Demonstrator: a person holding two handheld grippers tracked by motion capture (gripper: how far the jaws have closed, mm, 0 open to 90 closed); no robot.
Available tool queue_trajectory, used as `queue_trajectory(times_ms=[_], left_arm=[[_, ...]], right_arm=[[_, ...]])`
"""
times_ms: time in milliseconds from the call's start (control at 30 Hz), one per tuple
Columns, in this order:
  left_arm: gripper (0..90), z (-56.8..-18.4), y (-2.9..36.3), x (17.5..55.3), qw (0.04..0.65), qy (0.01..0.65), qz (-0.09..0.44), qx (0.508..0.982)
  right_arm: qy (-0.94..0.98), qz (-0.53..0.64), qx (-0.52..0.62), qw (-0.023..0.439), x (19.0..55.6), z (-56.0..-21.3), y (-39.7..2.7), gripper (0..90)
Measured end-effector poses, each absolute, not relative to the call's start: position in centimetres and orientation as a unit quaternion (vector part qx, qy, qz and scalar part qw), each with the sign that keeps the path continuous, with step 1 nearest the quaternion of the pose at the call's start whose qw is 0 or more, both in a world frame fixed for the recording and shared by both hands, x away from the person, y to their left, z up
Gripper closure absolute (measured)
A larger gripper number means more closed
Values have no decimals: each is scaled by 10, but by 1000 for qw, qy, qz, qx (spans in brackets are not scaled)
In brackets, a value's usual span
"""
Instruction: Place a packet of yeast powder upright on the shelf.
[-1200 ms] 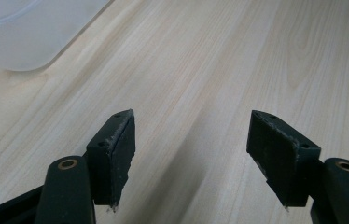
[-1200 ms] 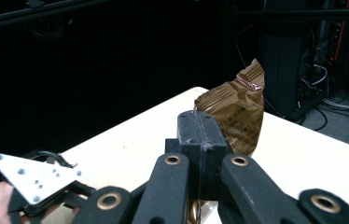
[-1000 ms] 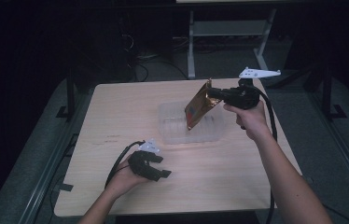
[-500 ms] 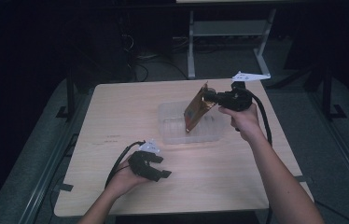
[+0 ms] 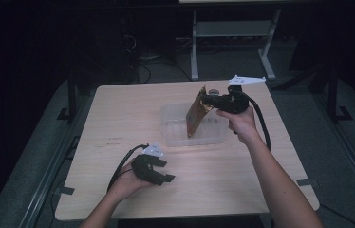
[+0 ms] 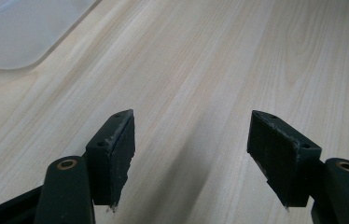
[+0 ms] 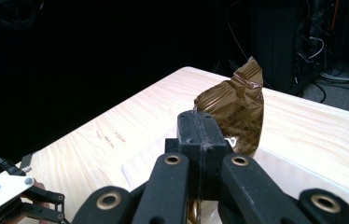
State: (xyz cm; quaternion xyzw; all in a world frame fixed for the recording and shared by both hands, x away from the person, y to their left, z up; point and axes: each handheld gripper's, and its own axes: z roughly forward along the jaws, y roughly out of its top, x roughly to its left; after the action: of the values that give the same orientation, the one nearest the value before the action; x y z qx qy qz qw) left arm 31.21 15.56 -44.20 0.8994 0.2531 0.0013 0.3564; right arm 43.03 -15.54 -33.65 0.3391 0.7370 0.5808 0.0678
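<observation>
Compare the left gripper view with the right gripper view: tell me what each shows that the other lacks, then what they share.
Left gripper view alone: the left gripper with its jaws wide apart and nothing between them, low over bare wood.

Right gripper view alone: the right gripper with its jaws pressed together on a crinkled brown packet held up above the container, a dark room behind, and the left gripper far off at the lower left.

Both: the light wooden table and part of the clear plastic container.
</observation>
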Motion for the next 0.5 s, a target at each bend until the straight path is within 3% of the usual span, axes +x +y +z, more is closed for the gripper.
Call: queue_trajectory(times_ms=[500], left_arm=[[319, -444, 154, 312, 357, 250, -2, 900]], right_arm=[[752, 560, 342, 66, 437, -350, -141, 900]])
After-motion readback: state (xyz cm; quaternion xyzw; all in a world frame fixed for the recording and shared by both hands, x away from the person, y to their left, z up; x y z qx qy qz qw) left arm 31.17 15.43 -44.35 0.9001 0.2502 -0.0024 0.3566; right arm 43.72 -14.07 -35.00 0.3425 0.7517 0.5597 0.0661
